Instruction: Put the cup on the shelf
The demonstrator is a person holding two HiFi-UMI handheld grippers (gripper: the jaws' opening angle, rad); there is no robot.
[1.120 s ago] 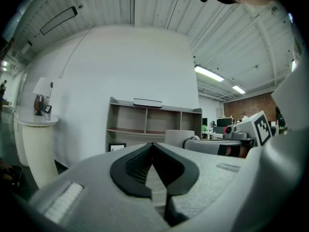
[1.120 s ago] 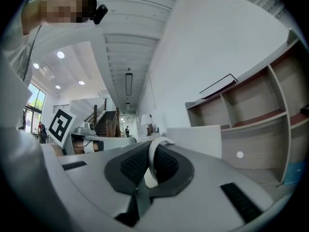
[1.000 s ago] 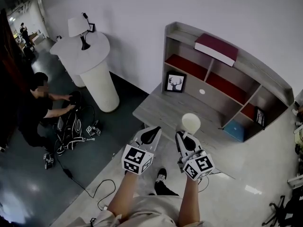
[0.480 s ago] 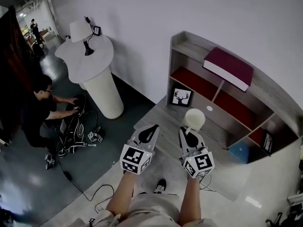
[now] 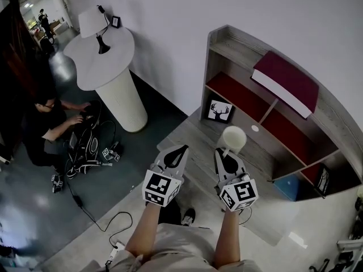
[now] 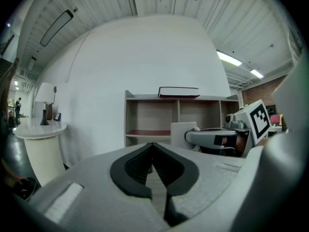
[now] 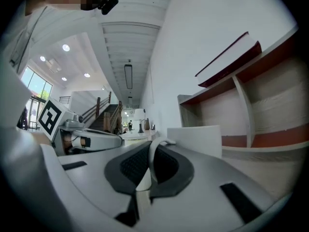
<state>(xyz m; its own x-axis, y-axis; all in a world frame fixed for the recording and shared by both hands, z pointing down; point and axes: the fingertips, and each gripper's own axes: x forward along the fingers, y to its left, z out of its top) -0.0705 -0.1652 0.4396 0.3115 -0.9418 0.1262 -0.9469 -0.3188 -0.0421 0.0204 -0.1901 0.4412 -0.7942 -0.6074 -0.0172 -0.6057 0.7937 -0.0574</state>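
A white cup (image 5: pixel 233 137) hangs in the air over the grey desk surface (image 5: pixel 190 130), in front of the shelf unit (image 5: pixel 227 43). My right gripper (image 5: pixel 225 153) is shut on the cup's handle; in the right gripper view the handle sits between the black pads and the cup (image 7: pixel 197 140) body stands just past my right gripper (image 7: pixel 153 148). My left gripper (image 5: pixel 179 151) is shut and holds nothing, level with the right one and to its left. In the left gripper view the left gripper (image 6: pixel 153 150) faces the shelf (image 6: pixel 145 116), with the cup (image 6: pixel 182 134) at the right.
A dark red book (image 5: pixel 286 81) lies on the shelf top. A framed deer picture (image 5: pixel 220 110) leans in the lower left bay, a blue box (image 5: pixel 289 187) and another frame (image 5: pixel 323 178) at the right. A round white pedestal (image 5: pixel 105 67) carries a lamp (image 5: pixel 93 22). A person (image 5: pixel 48 126) crouches by cables.
Both grippers and the cup have come closer to the shelf, which now fills more of the head view. Both grippers stay shut as before.
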